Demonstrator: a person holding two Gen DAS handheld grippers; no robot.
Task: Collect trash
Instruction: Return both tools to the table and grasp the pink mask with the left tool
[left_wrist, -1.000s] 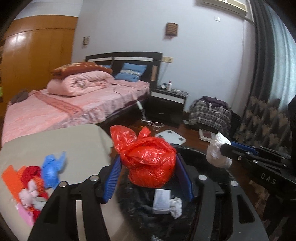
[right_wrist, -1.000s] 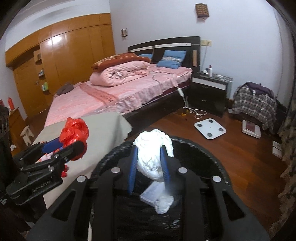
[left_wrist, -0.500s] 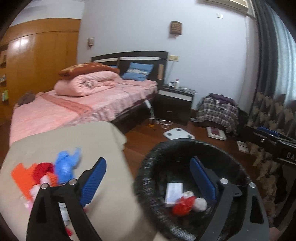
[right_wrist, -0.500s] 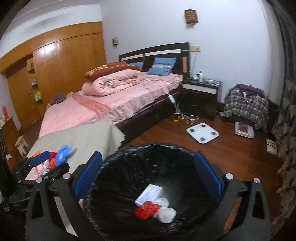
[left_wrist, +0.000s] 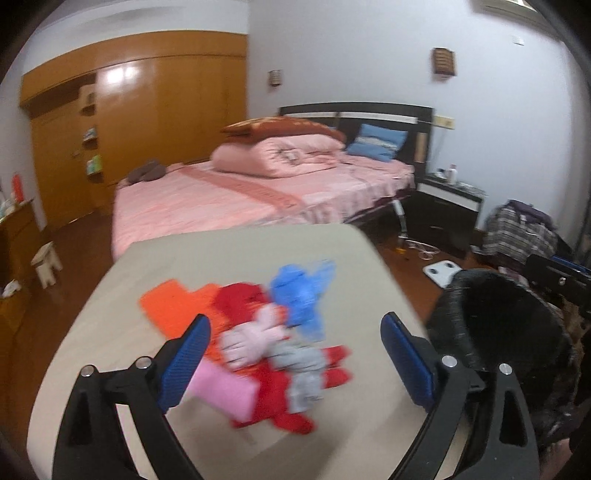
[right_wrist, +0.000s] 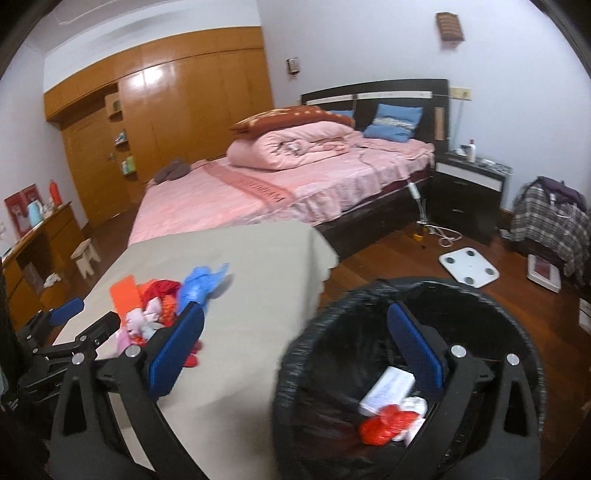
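A pile of trash lies on the beige-covered table (left_wrist: 240, 251): a blue bag (left_wrist: 303, 295), an orange piece (left_wrist: 173, 306), red, pink and grey scraps. My left gripper (left_wrist: 295, 332) hovers open just before the pile, nothing between its fingers. My right gripper (right_wrist: 295, 314) is open too, straddling the table's edge and the rim of the black-lined bin (right_wrist: 369, 291). Inside the bin lie a red bag (right_wrist: 380, 424), a white wad (right_wrist: 413, 404) and a white box (right_wrist: 388, 384). The right wrist view shows the pile (right_wrist: 155, 306) and the left gripper (right_wrist: 86, 317) beside it.
The bin (left_wrist: 498, 325) stands on the floor at the table's right corner. Behind the table is a pink bed (right_wrist: 295, 184) with a dark nightstand (right_wrist: 469, 192). A white scale (right_wrist: 469, 266) lies on the wood floor, a small stool (right_wrist: 86, 258) stands at the left.
Both grippers opened; the red bag and the white wad dropped into the bin. Both hands then swung left, the left one from over the bin to the pile on the table.
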